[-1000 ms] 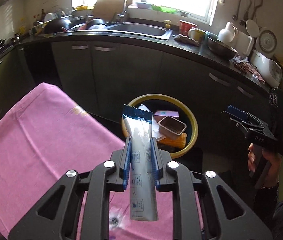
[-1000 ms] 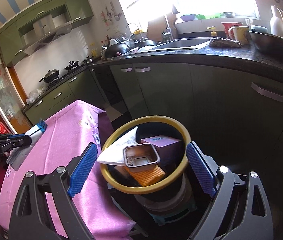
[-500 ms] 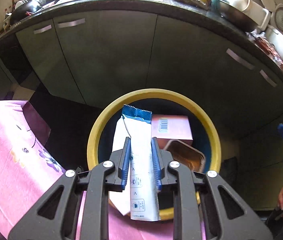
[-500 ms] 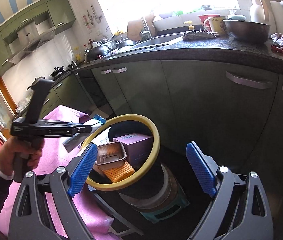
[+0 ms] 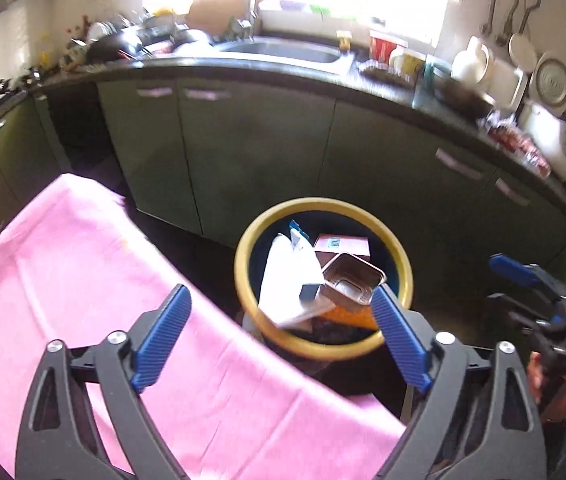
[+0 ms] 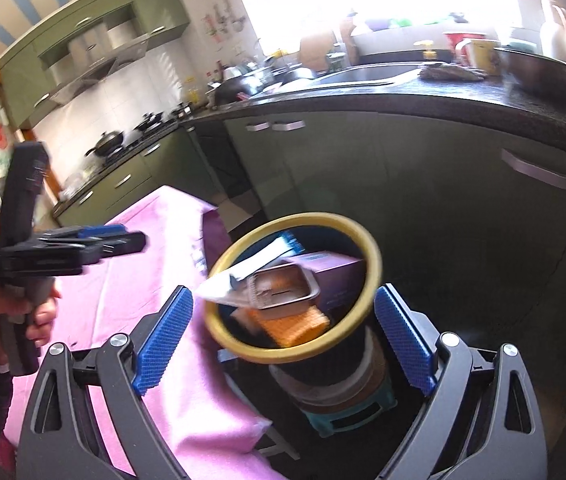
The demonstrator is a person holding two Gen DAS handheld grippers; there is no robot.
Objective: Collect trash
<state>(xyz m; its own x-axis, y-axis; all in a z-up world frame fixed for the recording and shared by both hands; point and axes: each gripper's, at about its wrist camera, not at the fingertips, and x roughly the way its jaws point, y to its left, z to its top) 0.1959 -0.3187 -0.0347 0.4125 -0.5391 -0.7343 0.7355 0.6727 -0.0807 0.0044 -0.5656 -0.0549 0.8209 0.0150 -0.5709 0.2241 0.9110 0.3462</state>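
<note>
The left hand-held gripper stands released, its blue pads spread wide with nothing between them; its jaws have just been opening. The white wrapper with blue end lies inside the yellow-rimmed bin, ahead of and below that gripper and clear of both pads, leaning against the near-left rim and resting over a metal foil tray. A purple box sits behind the tray, an orange item beneath it (the frame is motion-blurred, so finer detail cannot be read). The pink-covered worktop lies to the left of the bin. The right hand-held gripper is likewise released and empty, its pads framing the bin from the other side.
</note>
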